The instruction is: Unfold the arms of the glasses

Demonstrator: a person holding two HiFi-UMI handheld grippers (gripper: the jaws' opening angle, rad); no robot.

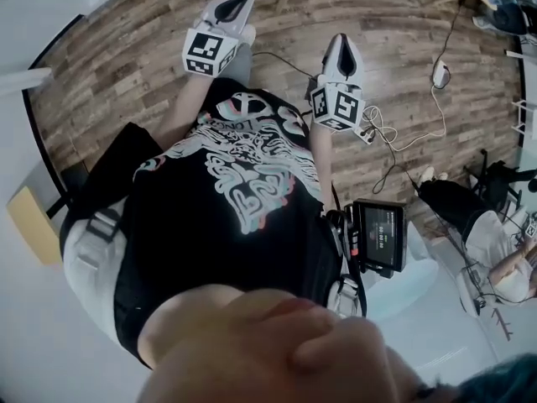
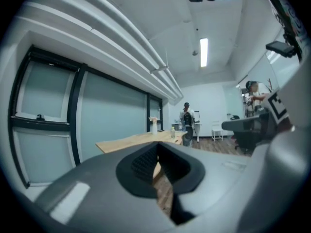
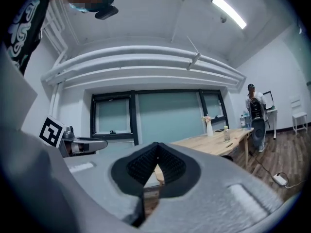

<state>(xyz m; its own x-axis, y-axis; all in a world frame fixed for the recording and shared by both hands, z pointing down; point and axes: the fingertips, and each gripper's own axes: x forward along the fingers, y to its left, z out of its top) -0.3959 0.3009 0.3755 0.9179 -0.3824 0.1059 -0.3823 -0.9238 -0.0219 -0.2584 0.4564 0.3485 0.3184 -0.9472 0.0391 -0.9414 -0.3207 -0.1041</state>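
Note:
No glasses show in any view. In the head view my left gripper (image 1: 239, 0) and right gripper (image 1: 342, 44) are held up in front of a black printed T-shirt (image 1: 243, 183), pointing away from the body over the wood floor. Each carries its marker cube. In the left gripper view the left gripper (image 2: 156, 148) has its dark ribbed pads together at the tip with nothing between them. The right gripper (image 3: 156, 148) looks the same in its own view, shut and empty. Both point out across the room.
A long wooden table (image 3: 214, 142) with a vase and bottles stands by the glass wall, and a person (image 3: 255, 113) stands at its far end. Cables and a power strip (image 1: 394, 133) lie on the floor. A black office chair (image 2: 248, 130) and a seated person (image 1: 495, 242) are at the right.

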